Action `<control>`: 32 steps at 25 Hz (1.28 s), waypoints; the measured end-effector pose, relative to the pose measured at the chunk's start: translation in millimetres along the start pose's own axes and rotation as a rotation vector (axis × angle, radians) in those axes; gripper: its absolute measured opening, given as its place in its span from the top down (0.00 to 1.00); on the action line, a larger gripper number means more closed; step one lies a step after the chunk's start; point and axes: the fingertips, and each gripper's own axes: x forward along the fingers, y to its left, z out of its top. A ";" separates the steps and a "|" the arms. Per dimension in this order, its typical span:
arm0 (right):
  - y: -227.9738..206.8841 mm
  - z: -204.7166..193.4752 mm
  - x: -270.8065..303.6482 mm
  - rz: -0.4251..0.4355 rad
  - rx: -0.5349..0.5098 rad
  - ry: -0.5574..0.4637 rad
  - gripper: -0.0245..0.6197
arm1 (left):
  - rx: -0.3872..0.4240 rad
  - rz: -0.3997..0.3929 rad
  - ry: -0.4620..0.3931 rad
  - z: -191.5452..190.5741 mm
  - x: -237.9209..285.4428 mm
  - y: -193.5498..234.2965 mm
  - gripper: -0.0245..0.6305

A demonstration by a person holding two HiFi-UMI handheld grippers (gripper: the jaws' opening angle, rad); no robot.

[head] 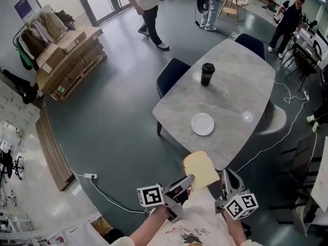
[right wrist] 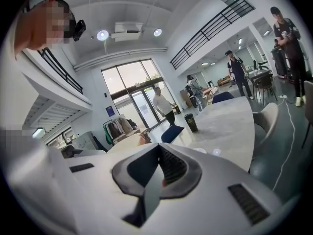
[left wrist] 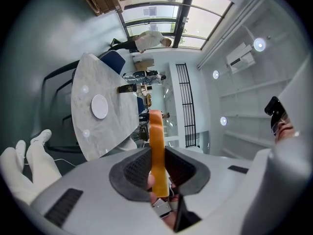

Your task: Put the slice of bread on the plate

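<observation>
One bread slice (head: 201, 169) clamped by left gripper (head: 189, 180); right gripper (head: 225, 173) closed, empty. One plate (head: 202, 124) at 12 o'clock; one cup (head: 207, 74) beyond.

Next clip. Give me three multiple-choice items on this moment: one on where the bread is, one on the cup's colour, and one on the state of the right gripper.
1. Where is the slice of bread?
A. Lying on the plate
B. Clamped in the left gripper, off the plate
C. Lying beside the cup

2. What colour is the cup on the table?
A. Black
B. Red
C. White

3. How do the jaws of the right gripper stand?
A. Shut on the bread
B. Wide apart
C. Together, with nothing between them

Answers:
1 B: the left gripper view shows the slice edge-on between its pads, and the plate is bare.
2 A: the head view shows a black cup.
3 C: the right gripper view shows the pads meeting with nothing between them.
</observation>
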 end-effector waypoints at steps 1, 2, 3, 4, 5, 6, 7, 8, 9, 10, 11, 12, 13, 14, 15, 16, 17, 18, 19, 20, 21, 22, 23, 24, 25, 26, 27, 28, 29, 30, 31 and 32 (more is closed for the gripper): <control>-3.4 1.9 3.4 0.003 0.000 0.002 0.95 | -0.019 0.001 -0.003 0.7 5.0 0.3 0.82; -6.3 4.6 7.4 0.005 -0.002 0.003 0.95 | -0.018 0.007 -0.002 3.3 9.5 1.0 0.82; -8.8 8.1 12.6 0.007 -0.004 0.003 0.95 | 0.000 0.014 0.003 8.3 14.0 1.4 0.82; -11.0 11.9 18.8 0.009 -0.005 0.005 0.95 | 0.015 0.021 0.006 14.5 18.8 1.2 0.82; -13.4 15.3 25.6 0.009 -0.005 0.008 0.95 | 0.015 0.026 0.007 20.5 23.4 1.0 0.82; -16.2 17.7 32.5 0.008 -0.004 0.012 0.95 | 0.018 0.032 0.009 26.5 27.8 1.7 0.82; -19.8 19.0 39.5 0.007 -0.002 0.016 0.95 | 0.027 0.038 0.013 32.4 31.9 3.8 0.82; -24.4 19.6 46.6 0.005 -0.001 0.020 0.95 | 0.024 0.046 0.014 37.5 36.1 7.3 0.82; -29.8 20.6 53.8 0.004 0.000 0.022 0.95 | 0.014 0.053 0.012 42.2 41.1 11.1 0.82; -35.3 22.5 60.8 0.004 -0.001 0.025 0.95 | 0.009 0.058 0.009 47.0 46.8 14.8 0.82; -40.5 25.2 67.1 0.007 -0.004 0.027 0.95 | 0.006 0.062 0.007 51.4 52.8 18.3 0.82; -45.3 28.2 72.4 0.010 -0.010 0.031 0.95 | 0.006 0.067 0.005 55.3 58.6 21.7 0.82; -49.8 31.2 77.6 0.014 -0.018 0.035 0.95 | 0.010 0.075 0.005 59.6 64.4 25.3 0.82; -54.2 34.6 83.8 0.019 -0.026 0.040 0.95 | 0.018 0.084 0.007 65.1 70.7 28.9 0.82; -58.0 37.9 91.5 0.025 -0.031 0.043 0.95 | 0.026 0.092 0.009 72.1 77.3 32.0 0.82; -60.9 40.2 100.1 0.032 -0.033 0.049 0.95 | 0.032 0.097 0.010 80.0 83.7 34.1 0.82; -63.0 41.2 108.7 0.038 -0.033 0.059 0.95 | 0.035 0.098 0.011 87.6 89.6 35.4 0.82; -64.9 40.9 116.7 0.043 -0.032 0.072 0.95 | 0.036 0.099 0.010 94.4 94.9 36.8 0.82; -67.0 39.7 124.2 0.047 -0.032 0.086 0.95 | 0.038 0.102 0.010 100.1 99.5 39.2 0.82; -69.3 37.9 131.4 0.050 -0.033 0.098 0.95 | 0.039 0.108 0.009 105.1 103.4 43.2 0.82; -71.1 35.4 138.9 0.054 -0.034 0.108 0.95 | 0.038 0.116 0.007 110.0 106.3 48.6 0.82; -71.9 32.4 146.8 0.059 -0.036 0.116 0.95 | 0.032 0.121 0.003 115.2 108.5 54.4 0.82; -71.8 29.7 155.0 0.065 -0.038 0.122 0.95 | 0.022 0.125 -0.003 120.7 110.1 60.1 0.82; -71.7 27.5 163.2 0.070 -0.044 0.127 0.95 | 0.012 0.127 -0.009 126.3 111.9 65.7 0.82; -72.7 25.7 171.3 0.074 -0.051 0.131 0.95 | 0.003 0.129 -0.015 131.5 114.3 71.3 0.82; -75.2 23.9 179.0 0.075 -0.060 0.136 0.95 | -0.004 0.131 -0.020 136.2 117.6 77.3 0.82; -79.1 22.0 186.4 0.074 -0.069 0.141 0.95 | -0.011 0.133 -0.023 140.2 121.6 83.6 0.82; -83.5 19.7 193.2 0.070 -0.079 0.145 0.95 | -0.017 0.137 -0.026 143.8 125.7 90.4 0.82; -88.1 17.2 199.6 0.066 -0.086 0.149 0.95 | -0.017 0.144 -0.026 147.4 129.6 97.5 0.82; -92.4 14.6 206.1 0.064 -0.092 0.153 0.95 | -0.007 0.154 -0.023 151.8 133.4 104.5 0.82; -96.4 11.9 212.9 0.063 -0.094 0.158 0.95 | 0.018 0.164 -0.017 157.5 137.2 110.9 0.82; -100.1 9.2 219.8 0.063 -0.095 0.163 0.95 | 0.051 0.173 -0.009 164.0 141.2 116.9 0.82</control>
